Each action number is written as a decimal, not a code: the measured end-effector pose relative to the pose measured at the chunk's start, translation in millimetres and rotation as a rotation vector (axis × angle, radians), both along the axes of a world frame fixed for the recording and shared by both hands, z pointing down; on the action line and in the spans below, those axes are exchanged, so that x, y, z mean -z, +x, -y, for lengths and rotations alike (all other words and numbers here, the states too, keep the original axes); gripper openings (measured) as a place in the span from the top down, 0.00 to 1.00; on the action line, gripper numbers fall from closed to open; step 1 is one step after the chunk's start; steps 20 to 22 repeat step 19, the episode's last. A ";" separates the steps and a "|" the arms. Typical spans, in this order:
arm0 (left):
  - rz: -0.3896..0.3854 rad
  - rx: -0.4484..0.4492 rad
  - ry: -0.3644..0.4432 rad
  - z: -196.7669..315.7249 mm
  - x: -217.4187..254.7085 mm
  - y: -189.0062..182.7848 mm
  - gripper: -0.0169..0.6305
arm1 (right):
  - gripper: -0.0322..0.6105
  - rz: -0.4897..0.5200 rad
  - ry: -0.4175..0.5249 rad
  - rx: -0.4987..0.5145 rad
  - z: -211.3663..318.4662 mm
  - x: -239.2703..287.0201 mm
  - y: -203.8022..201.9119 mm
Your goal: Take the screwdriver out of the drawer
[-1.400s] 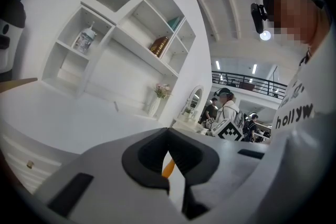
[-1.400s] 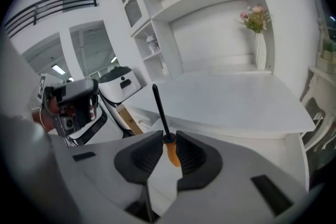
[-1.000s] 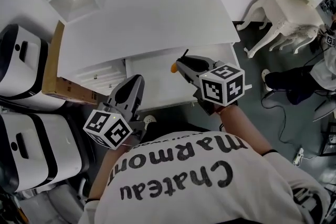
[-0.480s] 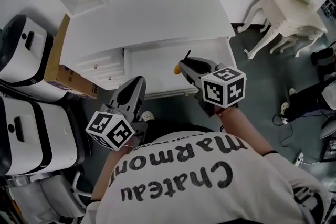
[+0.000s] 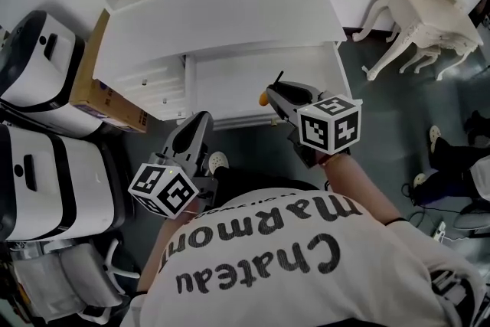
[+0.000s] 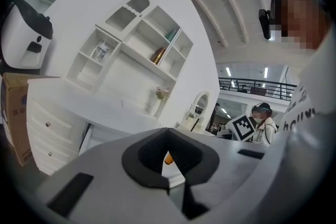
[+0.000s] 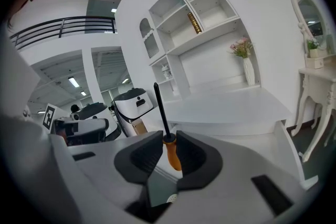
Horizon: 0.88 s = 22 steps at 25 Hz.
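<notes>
Gripping a slim screwdriver (image 7: 170, 150) with orange handle and black metal shaft in the right tongs (image 7: 169, 138), clenched on the handle, shaft pointing up and away. From the head view, holding it over the front right part of the pulled-out white wooden drawer (image 5: 230, 88), below the plain white surface (image 5: 230, 19). Carrying the left tongs (image 5: 200, 120) clenched on nothing, tips together, just outside the drawer's front edge, toward its left end. Flanked at left by a brown cardboard box (image 5: 103, 99) and bulky white-and-black machines (image 5: 38, 65), at right by an ornate white dressing table (image 5: 417, 4) with curved legs.
</notes>
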<state>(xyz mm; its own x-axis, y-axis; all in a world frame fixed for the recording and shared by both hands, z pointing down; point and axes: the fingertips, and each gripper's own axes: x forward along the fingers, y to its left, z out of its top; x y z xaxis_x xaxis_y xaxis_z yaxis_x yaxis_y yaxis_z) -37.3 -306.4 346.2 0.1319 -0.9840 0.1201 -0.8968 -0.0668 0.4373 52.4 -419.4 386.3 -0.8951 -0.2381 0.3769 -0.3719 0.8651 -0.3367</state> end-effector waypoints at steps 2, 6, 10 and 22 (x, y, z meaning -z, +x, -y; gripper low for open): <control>-0.001 -0.003 -0.003 -4.3 -7.2 2.7 0.94 | 0.81 -0.002 -0.002 -0.002 -3.3 -6.5 2.0; -0.003 -0.010 -0.010 -9.2 -14.9 10.0 0.94 | 0.81 -0.012 -0.010 -0.010 -6.0 -14.6 9.7; -0.007 -0.008 -0.020 -9.9 -21.0 11.2 0.94 | 0.81 -0.024 -0.016 -0.010 -5.0 -21.3 12.9; -0.009 -0.012 -0.028 -3.4 -23.2 2.4 0.94 | 0.81 -0.043 -0.031 -0.011 0.5 -30.7 4.9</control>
